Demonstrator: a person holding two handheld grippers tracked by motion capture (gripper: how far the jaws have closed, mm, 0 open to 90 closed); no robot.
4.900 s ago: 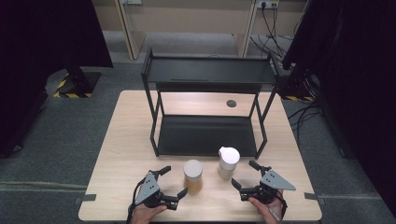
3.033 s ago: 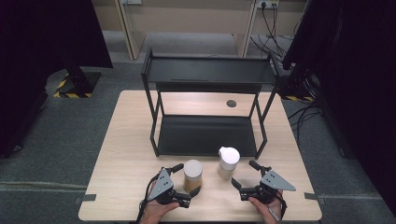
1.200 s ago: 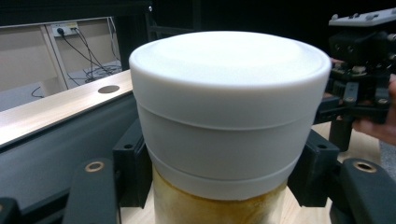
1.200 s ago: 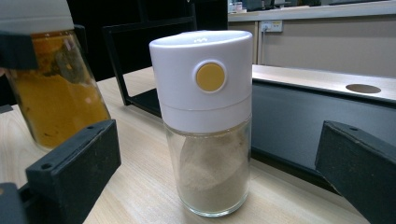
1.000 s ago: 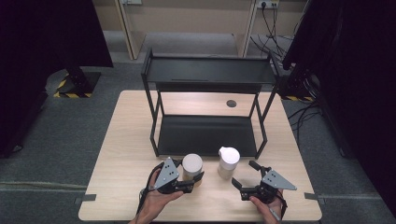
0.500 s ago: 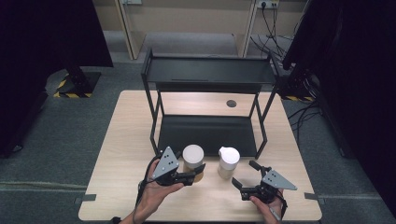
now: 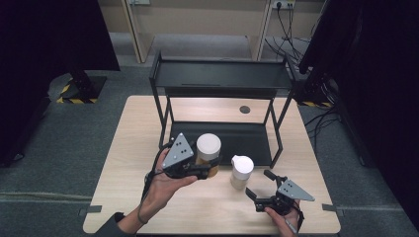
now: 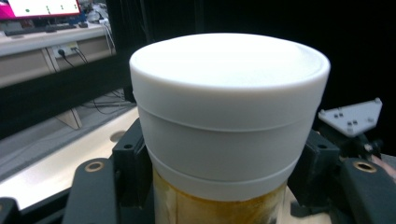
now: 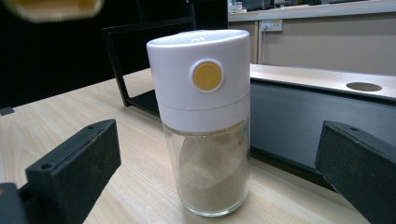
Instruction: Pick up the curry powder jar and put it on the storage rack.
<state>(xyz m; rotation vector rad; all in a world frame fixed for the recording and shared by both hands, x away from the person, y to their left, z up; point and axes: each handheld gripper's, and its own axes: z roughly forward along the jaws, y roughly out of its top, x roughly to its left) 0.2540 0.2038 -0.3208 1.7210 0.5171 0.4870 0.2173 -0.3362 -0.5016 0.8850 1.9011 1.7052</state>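
Observation:
My left gripper (image 7: 206, 169) is shut on a jar with a white lid and amber contents (image 7: 208, 154), held in the air above the table's front half. In the left gripper view the jar (image 8: 229, 126) sits between the two black jaws. A glass shaker with a white cap and a yellow button (image 9: 204, 121) stands on the table, with pale powder inside; the high view has this shaker (image 7: 241, 171) just right of the raised jar. My right gripper (image 7: 259, 190) rests open near the front edge, its jaws wide on either side of the shaker, a little short of it.
A black two-level metal rack (image 7: 222, 79) stands at the back of the wooden table (image 7: 123, 163); its lower shelf (image 7: 247, 140) lies just behind the jar and shaker. A round hole (image 7: 244, 109) is in the tabletop under the rack.
My left hand has lifted the white-lidded jar off the table and carried it up and slightly toward the rack. The right gripper and the shaker have stayed put.

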